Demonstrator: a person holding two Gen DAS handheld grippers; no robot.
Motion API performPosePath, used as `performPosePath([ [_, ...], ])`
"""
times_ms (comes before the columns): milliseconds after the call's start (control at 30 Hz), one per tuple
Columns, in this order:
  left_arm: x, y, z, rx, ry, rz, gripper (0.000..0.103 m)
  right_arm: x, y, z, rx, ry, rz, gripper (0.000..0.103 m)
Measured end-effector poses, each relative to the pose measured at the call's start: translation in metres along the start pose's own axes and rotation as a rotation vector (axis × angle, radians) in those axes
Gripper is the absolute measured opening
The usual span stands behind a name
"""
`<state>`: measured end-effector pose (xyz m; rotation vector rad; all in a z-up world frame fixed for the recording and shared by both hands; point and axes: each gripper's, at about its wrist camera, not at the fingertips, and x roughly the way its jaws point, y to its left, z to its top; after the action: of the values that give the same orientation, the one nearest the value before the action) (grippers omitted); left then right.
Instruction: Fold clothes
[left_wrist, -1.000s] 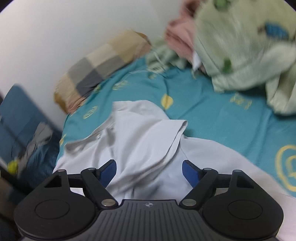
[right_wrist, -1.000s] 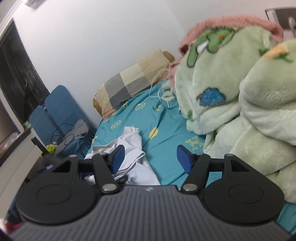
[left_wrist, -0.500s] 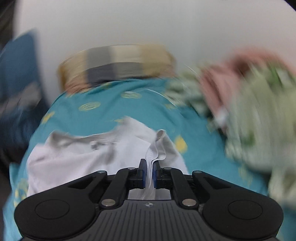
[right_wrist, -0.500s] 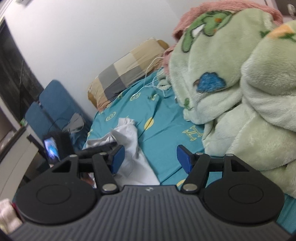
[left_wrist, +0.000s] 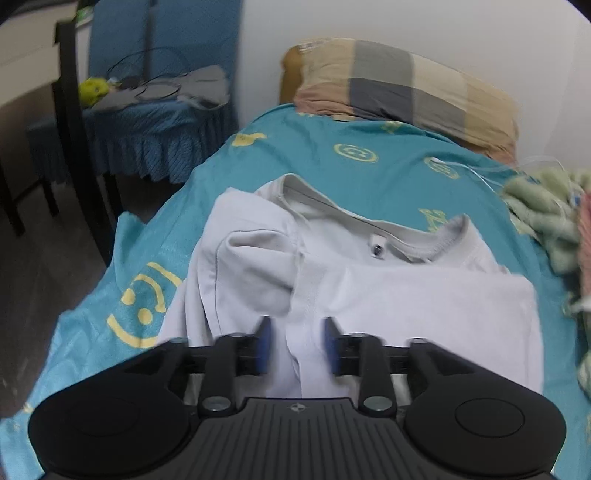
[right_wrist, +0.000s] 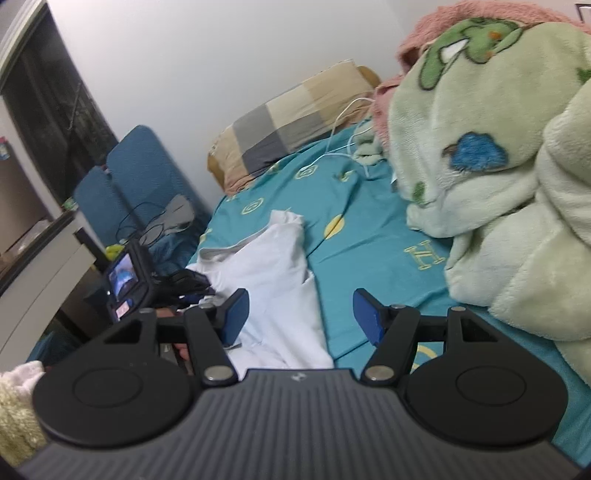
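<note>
A white T-shirt (left_wrist: 388, 295) with a grey collar lies on the teal bed sheet (left_wrist: 332, 162), one side folded over its middle. My left gripper (left_wrist: 295, 345) is open just above the shirt, its blue pads either side of a raised fold of cloth without touching it. In the right wrist view the same shirt (right_wrist: 273, 273) lies left of centre. My right gripper (right_wrist: 300, 318) is open and empty above the shirt's near edge; the left gripper's body (right_wrist: 147, 277) shows beside it at the left.
A checked pillow (left_wrist: 406, 88) lies at the head of the bed. A heap of green fleece blankets (right_wrist: 498, 166) fills the right side. A blue chair (left_wrist: 155, 103) with cables and cloth stands left of the bed, beside a white desk (right_wrist: 40, 269). A white cable (right_wrist: 343, 147) lies on the sheet.
My left gripper closed on a shirt fold, carried it over toward the collar side, then opened and let it go. The right gripper stayed open and shifted a little.
</note>
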<state>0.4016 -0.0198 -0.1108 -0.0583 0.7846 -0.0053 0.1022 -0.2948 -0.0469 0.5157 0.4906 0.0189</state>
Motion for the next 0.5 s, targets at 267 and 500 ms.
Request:
performPosePath([
  [267,-0.152,0.000,-0.059,0.115,-0.085,-0.046,0.064,-0.017,0.010,-0.003,-0.070,0.014,0.033,0.066],
  [500,-0.279,0.021,-0.145,0.121,-0.103,-0.088,0.070,-0.032,0.019,-0.006,-0.132,0.026,0.062,0.065],
])
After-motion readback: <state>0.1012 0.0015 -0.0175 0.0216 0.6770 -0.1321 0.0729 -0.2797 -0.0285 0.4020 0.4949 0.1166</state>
